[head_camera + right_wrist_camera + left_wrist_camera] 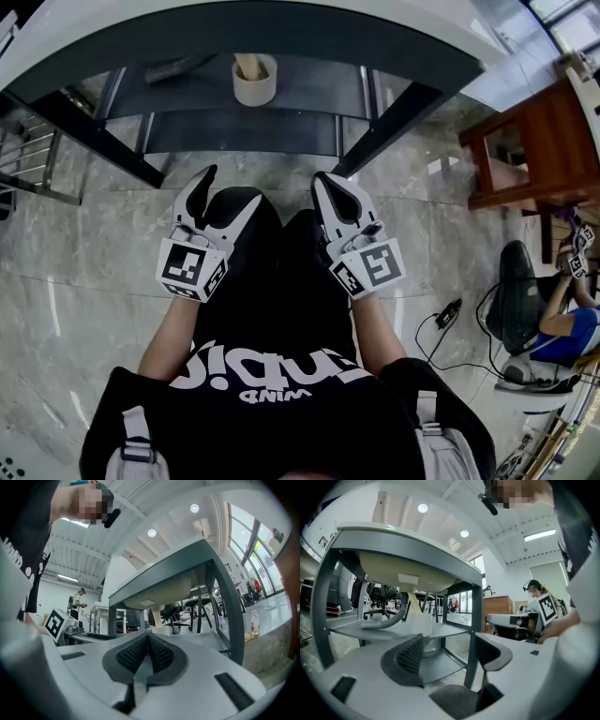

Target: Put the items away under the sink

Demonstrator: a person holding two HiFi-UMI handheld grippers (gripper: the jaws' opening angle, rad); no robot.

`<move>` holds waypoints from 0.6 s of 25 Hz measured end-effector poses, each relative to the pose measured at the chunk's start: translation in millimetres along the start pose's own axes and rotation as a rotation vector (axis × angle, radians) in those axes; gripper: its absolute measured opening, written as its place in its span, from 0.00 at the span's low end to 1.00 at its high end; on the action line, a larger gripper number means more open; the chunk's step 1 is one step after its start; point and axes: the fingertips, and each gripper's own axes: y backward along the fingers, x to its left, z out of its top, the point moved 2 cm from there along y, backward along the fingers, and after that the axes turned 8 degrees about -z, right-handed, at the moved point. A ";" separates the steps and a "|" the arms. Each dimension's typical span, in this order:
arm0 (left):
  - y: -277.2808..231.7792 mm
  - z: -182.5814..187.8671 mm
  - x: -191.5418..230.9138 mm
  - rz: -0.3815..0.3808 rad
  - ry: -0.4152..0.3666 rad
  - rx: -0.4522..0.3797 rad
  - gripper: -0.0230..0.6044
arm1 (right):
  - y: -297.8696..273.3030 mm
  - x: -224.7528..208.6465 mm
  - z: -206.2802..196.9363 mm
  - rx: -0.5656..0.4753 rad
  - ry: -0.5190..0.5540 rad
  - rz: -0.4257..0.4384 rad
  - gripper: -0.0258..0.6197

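Lightness and stiffness are expected of the pale cream round cup (254,82), which is seen upright on the upper grey shelf (309,89) beneath the white sink basin (408,569); its wall or rim is judged the safest hold. The left gripper (231,187) is held with jaws spread and empty. The right gripper (326,183) is pressed together on nothing, and both are kept low over black trousers (272,272), well apart from the cup.
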 end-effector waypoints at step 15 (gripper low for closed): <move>4.9 76.9 12.7 0.005 -0.034 0.018 0.07 | -26.8 9.0 45.1 0.092 -0.054 0.026 0.07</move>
